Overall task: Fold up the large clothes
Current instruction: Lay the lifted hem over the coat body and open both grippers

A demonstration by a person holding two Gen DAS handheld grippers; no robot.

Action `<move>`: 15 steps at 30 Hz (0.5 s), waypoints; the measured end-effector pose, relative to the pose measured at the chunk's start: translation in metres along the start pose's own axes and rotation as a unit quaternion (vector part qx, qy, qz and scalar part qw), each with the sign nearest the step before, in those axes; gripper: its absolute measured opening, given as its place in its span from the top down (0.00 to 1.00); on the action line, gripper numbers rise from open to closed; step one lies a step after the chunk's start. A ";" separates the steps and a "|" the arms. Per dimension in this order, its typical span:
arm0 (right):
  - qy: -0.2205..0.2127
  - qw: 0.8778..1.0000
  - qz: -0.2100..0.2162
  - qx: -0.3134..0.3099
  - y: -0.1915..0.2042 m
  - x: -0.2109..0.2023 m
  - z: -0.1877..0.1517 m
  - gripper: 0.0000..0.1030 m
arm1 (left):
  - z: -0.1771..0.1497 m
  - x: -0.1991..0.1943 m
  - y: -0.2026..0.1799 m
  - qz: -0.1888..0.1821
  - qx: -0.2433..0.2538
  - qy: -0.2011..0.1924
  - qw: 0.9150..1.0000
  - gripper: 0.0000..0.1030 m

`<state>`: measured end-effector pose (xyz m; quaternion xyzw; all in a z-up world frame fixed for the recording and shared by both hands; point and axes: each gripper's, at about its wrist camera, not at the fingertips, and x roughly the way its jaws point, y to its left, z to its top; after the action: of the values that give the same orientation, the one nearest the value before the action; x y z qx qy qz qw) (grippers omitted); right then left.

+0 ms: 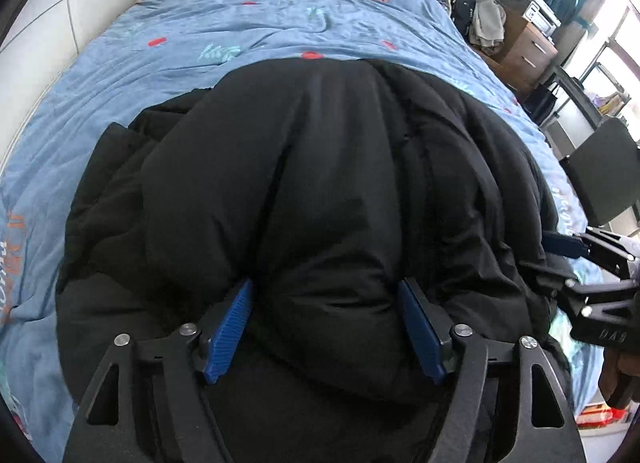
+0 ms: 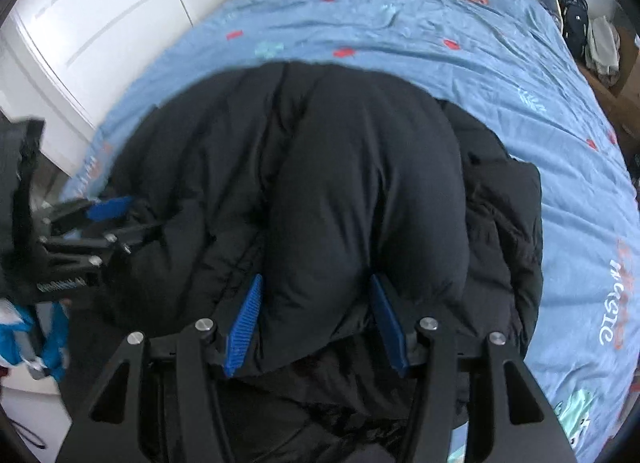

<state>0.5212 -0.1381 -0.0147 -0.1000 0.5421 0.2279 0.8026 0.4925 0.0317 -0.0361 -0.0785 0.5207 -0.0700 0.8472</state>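
Bedspread [image 1: 120, 75], blue and printed, fills the room's middle; on it, toward six o'clock, lies the black puffer coat [image 1: 320, 183], folded into a thick bundle. Left gripper [image 1: 326, 327] and right gripper [image 2: 316, 323] each straddle a bulging fold, jaws partly spread, pads beside the padding. Letting-go stage, I'd judge; next, lift clear and flatten.

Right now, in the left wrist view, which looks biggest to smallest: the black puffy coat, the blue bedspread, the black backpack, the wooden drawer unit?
1. Black puffy coat, though nearness inflates it.
2. Blue bedspread.
3-4. Black backpack and wooden drawer unit: too alike to rank.
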 end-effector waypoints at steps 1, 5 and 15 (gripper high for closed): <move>0.001 1.000 -0.003 -0.002 -0.001 0.006 -0.003 0.48 | -0.002 0.004 0.000 0.003 0.001 -0.002 1.000 0.26; -0.005 1.000 -0.011 -0.005 -0.006 0.029 -0.012 0.43 | -0.009 0.024 -0.001 0.024 0.010 -0.015 1.000 0.22; -0.004 1.000 -0.024 -0.014 -0.007 0.059 -0.021 0.38 | -0.013 0.044 -0.003 0.040 0.011 -0.022 0.999 0.18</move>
<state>0.5258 -0.1379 -0.0779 -0.1236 0.5327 0.2166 0.8088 0.5002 0.0196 -0.0798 -0.0495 0.5036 -0.0403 0.8616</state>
